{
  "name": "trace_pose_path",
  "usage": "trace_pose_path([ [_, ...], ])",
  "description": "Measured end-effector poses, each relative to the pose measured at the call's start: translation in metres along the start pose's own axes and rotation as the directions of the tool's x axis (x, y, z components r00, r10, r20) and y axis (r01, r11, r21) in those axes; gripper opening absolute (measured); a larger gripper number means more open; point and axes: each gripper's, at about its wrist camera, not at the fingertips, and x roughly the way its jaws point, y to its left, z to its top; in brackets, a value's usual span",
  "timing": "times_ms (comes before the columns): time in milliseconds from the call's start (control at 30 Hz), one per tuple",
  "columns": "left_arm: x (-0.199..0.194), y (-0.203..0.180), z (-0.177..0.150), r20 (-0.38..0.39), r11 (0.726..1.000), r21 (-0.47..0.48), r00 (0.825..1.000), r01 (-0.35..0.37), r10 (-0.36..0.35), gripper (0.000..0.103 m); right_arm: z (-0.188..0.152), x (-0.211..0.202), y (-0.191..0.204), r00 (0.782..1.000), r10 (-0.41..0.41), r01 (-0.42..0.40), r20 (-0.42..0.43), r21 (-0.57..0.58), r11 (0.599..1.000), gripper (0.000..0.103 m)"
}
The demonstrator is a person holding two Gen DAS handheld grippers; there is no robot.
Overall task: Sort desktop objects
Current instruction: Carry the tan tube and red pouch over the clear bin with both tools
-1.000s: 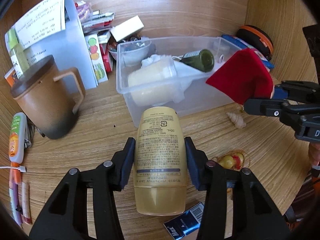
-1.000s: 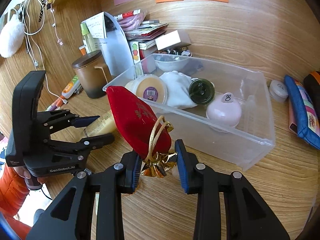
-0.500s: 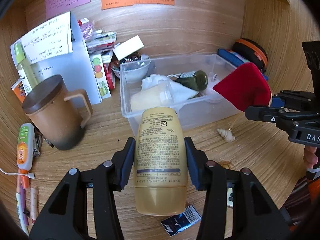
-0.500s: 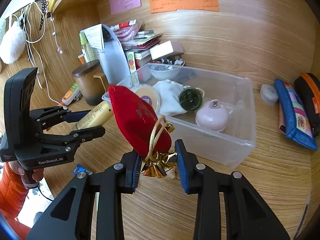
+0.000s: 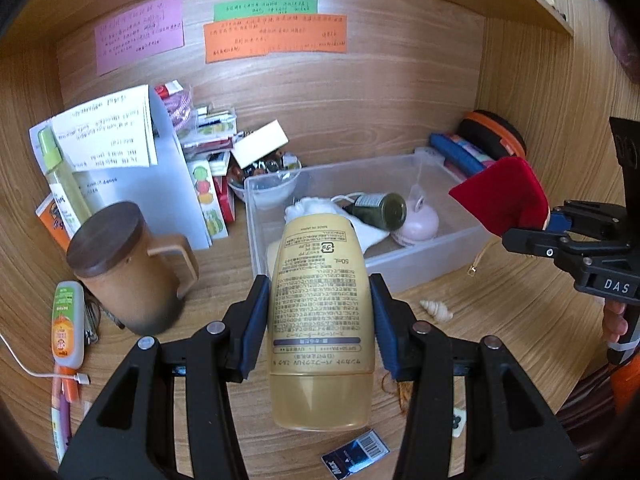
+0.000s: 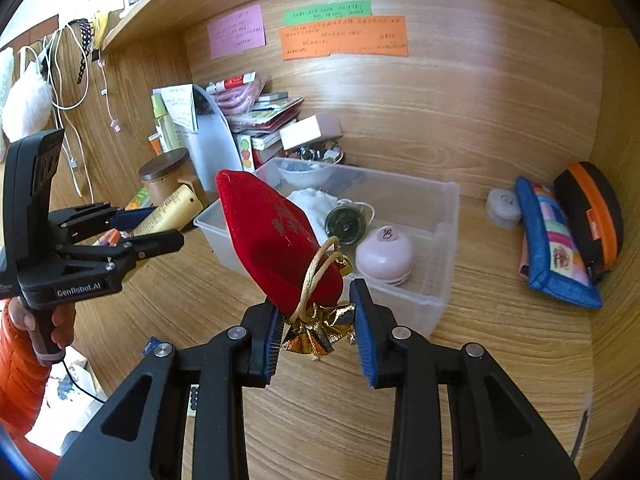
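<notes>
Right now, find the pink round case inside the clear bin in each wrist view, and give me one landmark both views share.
Left wrist view: the pink round case sits right of centre, in the clear plastic bin, just right of the green bottle.
Right wrist view: it sits centre-right, near the bin's front wall, right of the red pouch.
Shared landmark: the orange note on the back wall.

From my left wrist view the gold tube (image 5: 320, 312) hides the front left of the clear bin (image 5: 424, 258) — whatever lies there I can't see. The notes' (image 5: 276, 38) handwriting is too small to read, and the black packet (image 5: 354, 458) is cut off at the frame's bottom.
</notes>
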Motion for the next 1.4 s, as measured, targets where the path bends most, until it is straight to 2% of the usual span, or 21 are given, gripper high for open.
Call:
trace_pose_path([
  [467, -0.003, 0.0, 0.037, 0.049, 0.999, 0.019, 0.998, 0.027, -0.028, 0.048, 0.028, -0.004, -0.015, 0.999, -0.03, 0.031, 0.043, -0.014, 0.999, 0.029],
  [600, -0.001, 0.0, 0.046, 0.056, 0.999, 0.025, 0.998, 0.035, -0.037, 0.048, 0.036, -0.004, -0.019, 0.998, -0.024, 0.025, 0.055, -0.023, 0.999, 0.029],
  [633, 0.0, 0.0, 0.048, 0.06, 0.999, 0.026, 0.997, 0.037, -0.039, 0.048, 0.038, -0.003, -0.02, 0.999, 0.015, -0.013, 0.047, -0.046, 0.999, 0.029],
  [700, 0.002, 0.0, 0.052, 0.061, 0.999, 0.026, 0.997, 0.044, -0.046, 0.048, 0.043, -0.002, -0.022, 0.998, 0.015, -0.013, 0.053, -0.045, 0.999, 0.029],
  [967, 0.018, 0.006, 0.064, 0.05, 0.998, 0.013, 0.997, 0.065, -0.066, 0.048, 0.056, 0.008, -0.027, 0.997, 0.02, -0.016, 0.071, -0.048, 0.999, 0.029],
  [1400, 0.058, 0.02, 0.074, 0.006, 0.996, -0.013, 0.996, 0.091, -0.091, 0.048, 0.07, 0.039, -0.039, 0.999, -0.011, 0.011, 0.043, -0.021, 1.0, 0.029],
])
